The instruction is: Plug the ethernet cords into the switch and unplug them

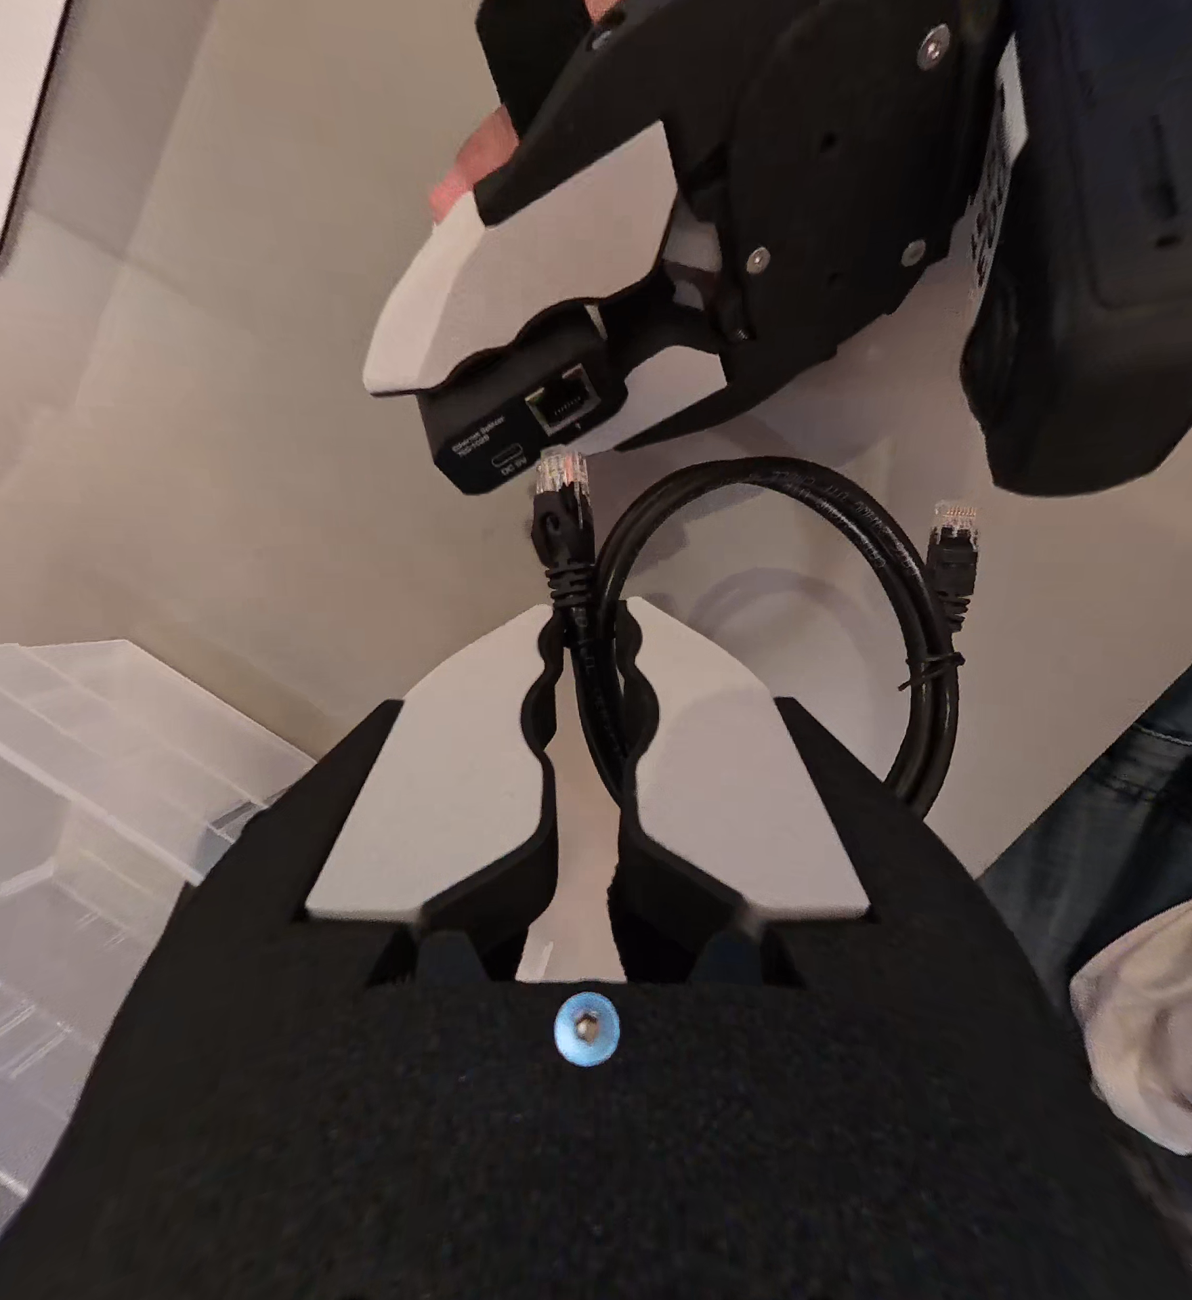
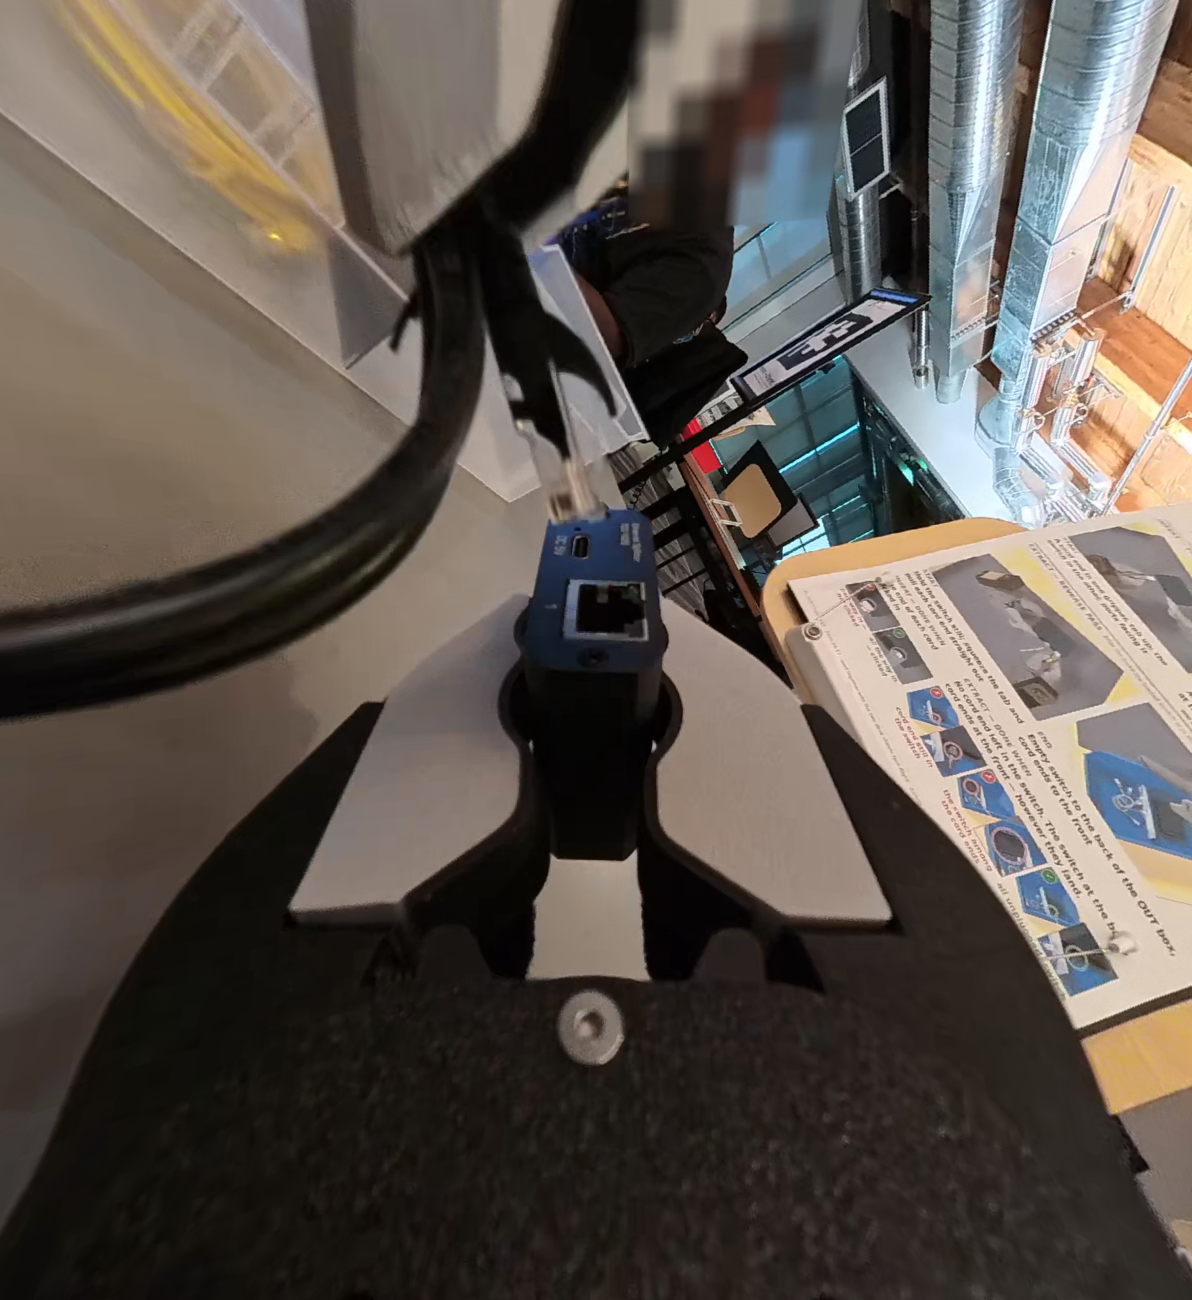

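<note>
In the left wrist view, the left gripper point(image 1: 590, 626) is clamping its white, wavy-edged fingers point(image 1: 480, 710) on a glossy black ethernet cord point(image 1: 860, 534) just below the ribbed strain relief. The clear plastic plug point(image 1: 562, 473) is pointing toward 12 o'clock, its tip sitting just at the lower edge of the switch point(image 1: 502, 436), a small matte black box with a square metal-lined port point(image 1: 569, 405). The rest of the cord is curling in a tied loop toward 3 o'clock, ending in a second clear plug point(image 1: 956, 524). At 1 o'clock the right gripper point(image 1: 509, 352) is squeezing the switch between its white fingers, above a smooth pale table point(image 1: 192, 436).

In the right wrist view, the right gripper point(image 2: 590, 675) is pressing both fingers against the boxy switch point(image 2: 597, 598), whose end face is looking bluish here, port point(image 2: 606, 609) facing the camera. The clear plug point(image 2: 79, 485) is hovering blurred at 12 o'clock, touching the switch's far edge, while the thick cord point(image 2: 227, 605) is sweeping off toward 9 o'clock. A laminated instruction sheet point(image 2: 1043, 703) is lying at 3 o'clock.
</note>
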Tool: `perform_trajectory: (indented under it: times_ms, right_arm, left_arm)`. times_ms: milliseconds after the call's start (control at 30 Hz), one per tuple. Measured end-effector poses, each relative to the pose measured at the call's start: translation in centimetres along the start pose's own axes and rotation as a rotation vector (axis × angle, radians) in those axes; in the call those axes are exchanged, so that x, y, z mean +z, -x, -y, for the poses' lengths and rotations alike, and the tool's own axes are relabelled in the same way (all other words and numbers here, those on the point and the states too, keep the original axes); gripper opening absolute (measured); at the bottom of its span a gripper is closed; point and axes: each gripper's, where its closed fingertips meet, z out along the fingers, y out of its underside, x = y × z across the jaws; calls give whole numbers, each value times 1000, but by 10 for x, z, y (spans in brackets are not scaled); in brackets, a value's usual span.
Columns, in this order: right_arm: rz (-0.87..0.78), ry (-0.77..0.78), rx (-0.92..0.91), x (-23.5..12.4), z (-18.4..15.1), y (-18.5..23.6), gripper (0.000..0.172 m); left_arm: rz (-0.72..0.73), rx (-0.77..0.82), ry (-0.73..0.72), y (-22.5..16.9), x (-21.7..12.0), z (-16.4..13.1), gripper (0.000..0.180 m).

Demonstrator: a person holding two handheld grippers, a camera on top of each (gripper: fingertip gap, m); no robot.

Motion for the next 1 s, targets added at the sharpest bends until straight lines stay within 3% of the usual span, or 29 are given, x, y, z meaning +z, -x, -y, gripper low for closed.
perform_trajectory:
  times_ms: [367,867,1000]
  right_arm:
    - [-2,92,-114,6,-8,10,25]
    - [18,168,-236,10,-14,22,25]
    - [23,187,-257,10,-17,23,24]
  left_arm:
    - [-39,15,72,-2,15,1,14]
    - [51,39,214,4,28,-15,13]
    - [8,8,182,0,29,-9,13]
